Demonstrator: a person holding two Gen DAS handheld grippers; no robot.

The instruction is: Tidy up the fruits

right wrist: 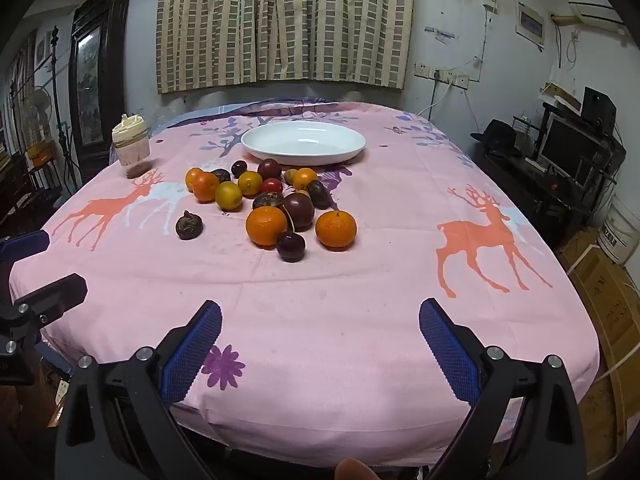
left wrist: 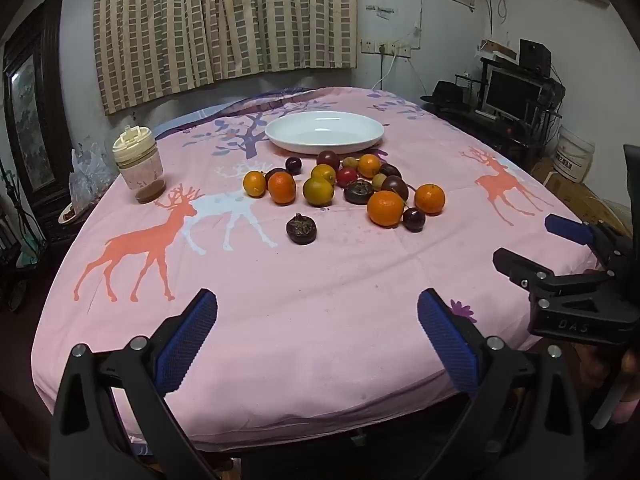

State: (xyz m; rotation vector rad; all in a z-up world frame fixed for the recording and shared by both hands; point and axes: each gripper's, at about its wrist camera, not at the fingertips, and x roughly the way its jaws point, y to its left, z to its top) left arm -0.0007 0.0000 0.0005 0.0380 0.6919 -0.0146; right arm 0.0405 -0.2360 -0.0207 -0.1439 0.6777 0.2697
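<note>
Near the surface's far edge the plate (right wrist: 303, 142) lies bare; fruits (right wrist: 272, 204) remain unsorted mid-surface. Left claw (left wrist: 318, 340) and right claw (right wrist: 320, 346) are held apart, nothing gripped.

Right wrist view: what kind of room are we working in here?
Most likely a lived-in home room, not a lab. A table under a pink deer-print cloth holds loose fruit and a white dish, with a striped curtain behind and a cluttered computer monitor to the right.

Glossy white plate (left wrist: 324, 132), matt cloth (left wrist: 320, 280)
</note>
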